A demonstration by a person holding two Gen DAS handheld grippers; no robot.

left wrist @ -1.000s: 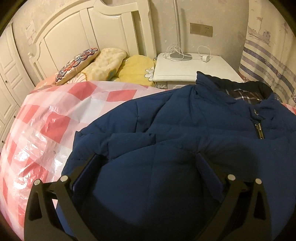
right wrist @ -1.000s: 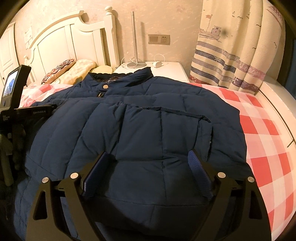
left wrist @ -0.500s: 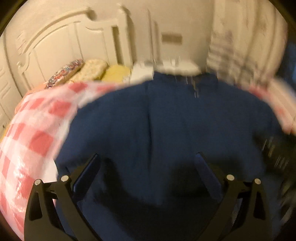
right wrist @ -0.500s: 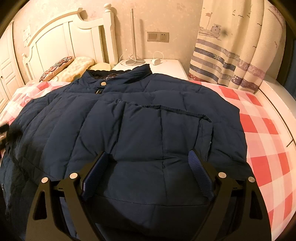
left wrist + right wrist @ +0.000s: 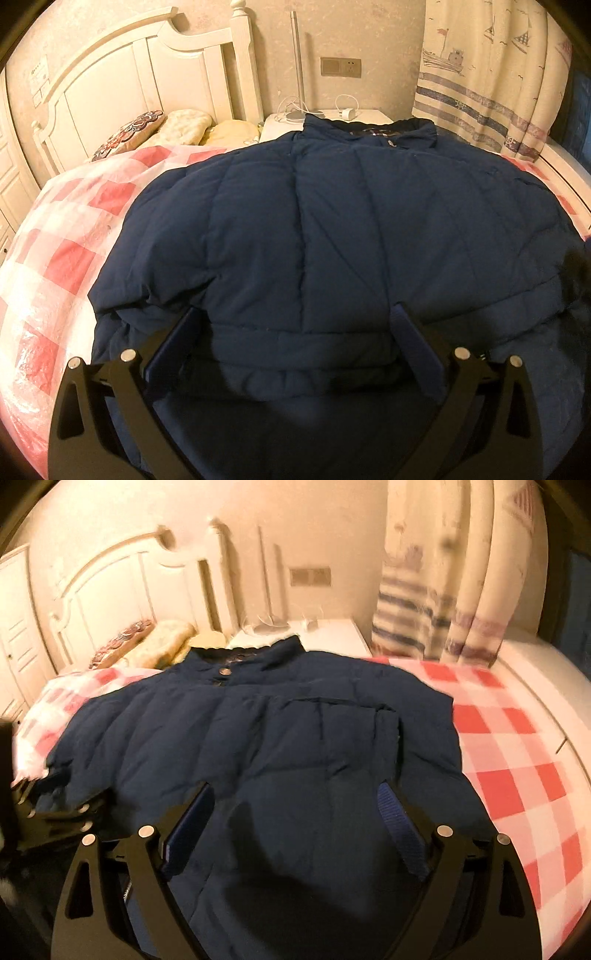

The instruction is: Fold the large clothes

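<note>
**Navy jacket spread on the checked bed, both grippers wide above its hem**

A bed with a red-and-white checked cover (image 5: pixel 70 258) filled most of both views, with a white headboard (image 5: pixel 122 92) at the far left and a white nightstand (image 5: pixel 365 115) beside it at the far end. A striped curtain with boat prints (image 5: pixel 480 81) hung at the far right.

On the cover lay a large navy padded jacket (image 5: pixel 332 229), spread flat, its collar toward the nightstand and its hem toward the cameras. In the right wrist view, which was blurred, the checked cover showed on both sides of the jacket, more of it on the right.

Pillows (image 5: pixel 184 123) were piled at the far left by the headboard, one of them with a patterned face.

The left gripper (image 5: pixel 295 332) sat over the near hem, fingers spread wide, with padded cloth bulging between them; the pads did not press on it. The right gripper (image 5: pixel 299 805) was likewise spread wide above the near part of the jacket, nothing clamped. A wall socket plate (image 5: pixel 340 67) sat above the nightstand, where a white charger (image 5: pixel 347 112) lay.
</note>
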